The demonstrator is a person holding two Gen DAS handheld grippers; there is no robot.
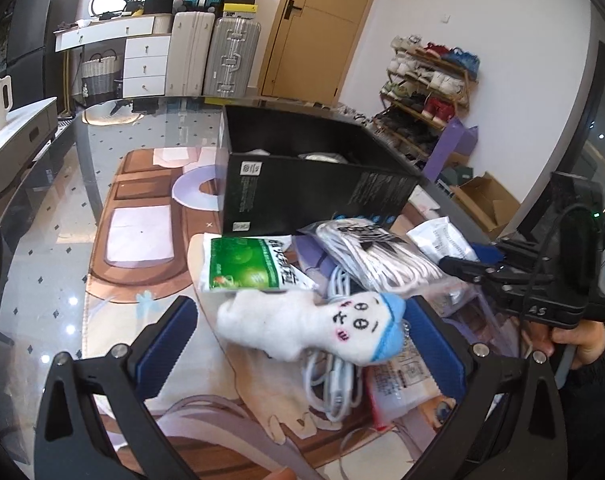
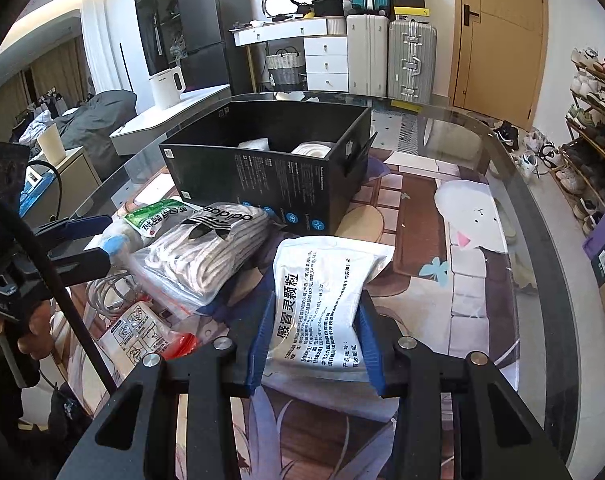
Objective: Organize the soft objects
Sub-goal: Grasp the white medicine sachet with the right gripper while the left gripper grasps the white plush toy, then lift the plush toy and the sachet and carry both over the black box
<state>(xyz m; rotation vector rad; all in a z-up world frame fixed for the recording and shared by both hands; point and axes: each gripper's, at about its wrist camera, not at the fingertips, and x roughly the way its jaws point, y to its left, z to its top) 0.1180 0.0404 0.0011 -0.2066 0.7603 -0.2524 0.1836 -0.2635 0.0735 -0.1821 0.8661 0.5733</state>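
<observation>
A white plush toy with a blue cap and a drawn face lies on the pile, between the wide-apart fingers of my left gripper. The gripper is open and its pads stand clear of the toy. My right gripper is shut on a white medicine packet with black print, which is pinched between the blue pads. An open black box stands behind the pile with white items inside. The left gripper also shows at the left of the right wrist view, with the toy's blue cap between its fingers.
A green packet, a clear bag of white cord, white cables and a red-and-white packet clutter the patterned mat on the glass table. Suitcases, drawers and a shoe rack stand beyond.
</observation>
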